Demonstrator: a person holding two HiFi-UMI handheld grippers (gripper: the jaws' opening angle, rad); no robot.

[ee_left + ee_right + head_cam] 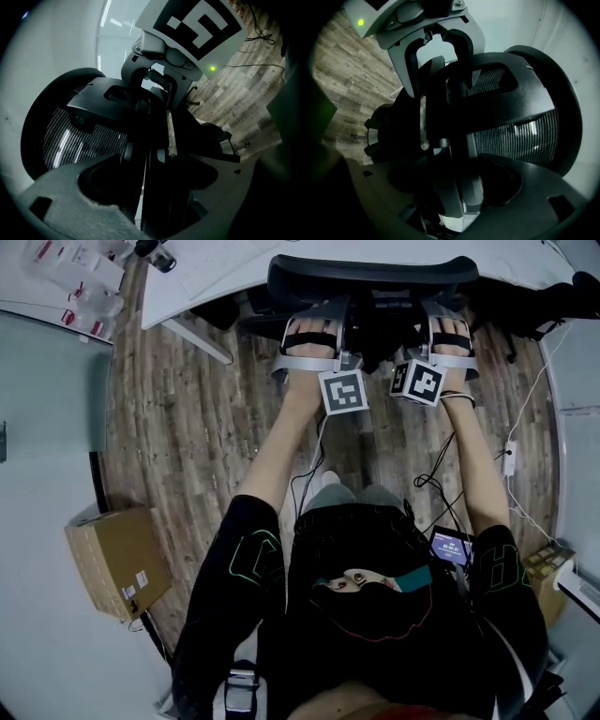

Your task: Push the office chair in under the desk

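Note:
The black office chair (375, 276) stands at the top of the head view, its backrest towards me and its seat partly under the white desk (216, 273). My left gripper (314, 326) and right gripper (452, 326) sit side by side on the back of the backrest. In the left gripper view the jaws of the left gripper (150, 164) close round a dark upright bar of the chair's frame, with the mesh back (75, 140) behind it. The right gripper (450, 173) holds a matching bar, with the mesh back (520, 136) to its right.
A cardboard box (117, 559) stands on the wooden floor at the lower left. A white power strip (509, 457) with cables lies at the right, a smaller box (544, 568) below it. The desk's leg (202, 341) slants down left of the chair.

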